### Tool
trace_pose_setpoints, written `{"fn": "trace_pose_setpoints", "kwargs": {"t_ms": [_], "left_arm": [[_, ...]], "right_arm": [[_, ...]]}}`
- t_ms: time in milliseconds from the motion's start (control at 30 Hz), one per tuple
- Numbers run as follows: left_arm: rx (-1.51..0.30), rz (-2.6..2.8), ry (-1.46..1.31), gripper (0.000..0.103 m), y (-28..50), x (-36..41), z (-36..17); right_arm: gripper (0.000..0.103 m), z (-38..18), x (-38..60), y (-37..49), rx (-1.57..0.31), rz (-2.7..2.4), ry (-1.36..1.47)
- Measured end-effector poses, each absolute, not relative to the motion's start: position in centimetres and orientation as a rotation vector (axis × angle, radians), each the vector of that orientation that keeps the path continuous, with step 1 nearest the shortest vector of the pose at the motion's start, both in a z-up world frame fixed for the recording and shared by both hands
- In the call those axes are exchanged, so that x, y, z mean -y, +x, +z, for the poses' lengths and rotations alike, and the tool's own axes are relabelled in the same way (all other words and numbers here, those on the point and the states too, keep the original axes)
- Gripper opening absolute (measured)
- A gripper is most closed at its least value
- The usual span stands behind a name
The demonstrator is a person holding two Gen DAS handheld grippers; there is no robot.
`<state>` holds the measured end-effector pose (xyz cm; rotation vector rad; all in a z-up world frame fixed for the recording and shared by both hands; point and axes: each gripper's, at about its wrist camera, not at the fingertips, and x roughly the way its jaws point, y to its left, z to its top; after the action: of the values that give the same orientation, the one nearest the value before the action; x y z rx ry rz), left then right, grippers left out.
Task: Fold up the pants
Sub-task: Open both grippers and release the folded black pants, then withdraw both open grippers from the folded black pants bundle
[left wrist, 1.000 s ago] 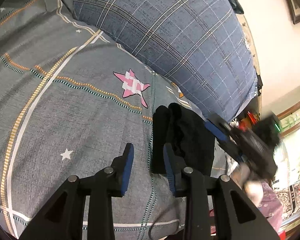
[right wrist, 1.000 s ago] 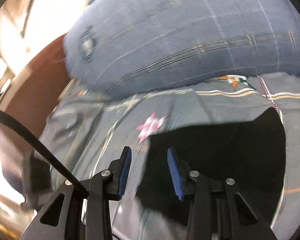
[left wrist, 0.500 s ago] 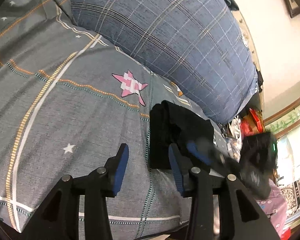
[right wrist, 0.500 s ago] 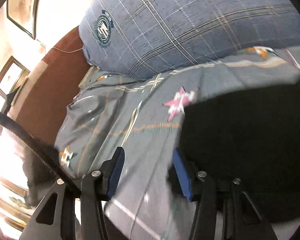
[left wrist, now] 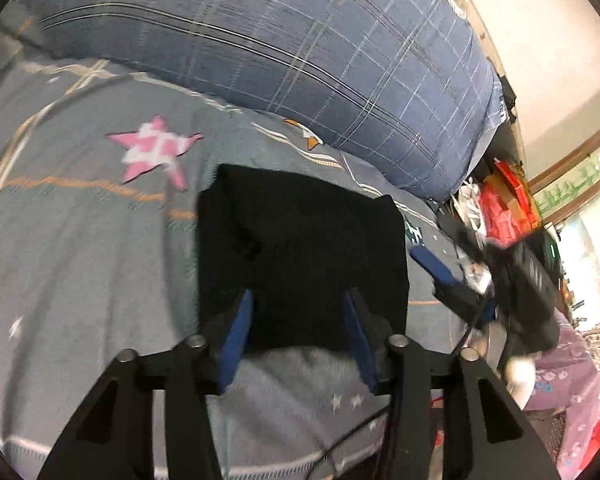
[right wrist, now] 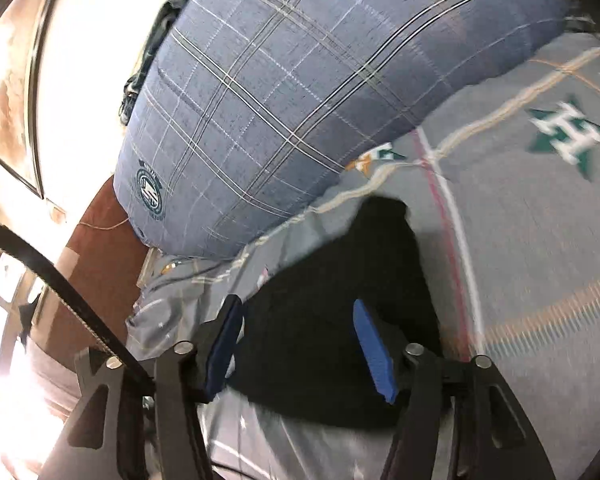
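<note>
A folded black pair of pants (left wrist: pixel 300 256) is seen lying on a grey star-patterned bed sheet (left wrist: pixel 80 264), below a blue plaid pillow (left wrist: pixel 260 40). The left claw (left wrist: pixel 296 336) and right claw (right wrist: pixel 300 344) are held over its near edge, jaws opening, nothing gripped.

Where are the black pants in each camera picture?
Left wrist view: the black pants lie folded in the middle of the picture, just beyond the claw.
Right wrist view: the black pants sit low in the middle, between the blue pads.
Shared landmark: the big blue plaid pillow behind them.
</note>
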<state>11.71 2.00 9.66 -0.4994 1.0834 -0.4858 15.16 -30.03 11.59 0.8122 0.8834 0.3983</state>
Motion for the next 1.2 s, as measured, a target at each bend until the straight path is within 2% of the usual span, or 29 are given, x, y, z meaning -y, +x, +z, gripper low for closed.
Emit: {"fn": "trace_pose_setpoints", "kwargs": {"t_ms": [167, 333, 533, 667, 967, 1200], "left_arm": [[-1.154, -0.463, -0.492, 0.05, 14.1, -0.3, 7.1], [-1.161, -0.465, -0.474, 0.05, 13.9, -0.4, 7.6], [-1.119, -0.443, -0.428, 0.051, 11.2, -0.9, 10.5], [-1.061, -0.386, -0.34, 0.051, 8.8, -1.0, 12.6], [-0.908, -0.213, -0.064, 0.052, 5.0, 0.4, 15.4], [-0.924, -0.195, -0.011, 0.053, 4.2, 1.3, 15.0]], "right_arm": [[0.064, 7.8, 32.2, 21.3, -0.965, 0.285, 0.919], [0.064, 7.6, 33.2, 20.9, -0.922, 0.215, 0.92], [0.069, 11.8, 33.4, 14.8, -0.83, 0.276, 0.886], [0.07, 13.3, 31.9, 9.2, -0.816, 0.256, 0.728], [0.07, 11.5, 29.1, 2.1, -0.857, 0.184, 0.535], [0.07, 10.8, 29.3, 0.5, -0.861, 0.162, 0.548]]}}
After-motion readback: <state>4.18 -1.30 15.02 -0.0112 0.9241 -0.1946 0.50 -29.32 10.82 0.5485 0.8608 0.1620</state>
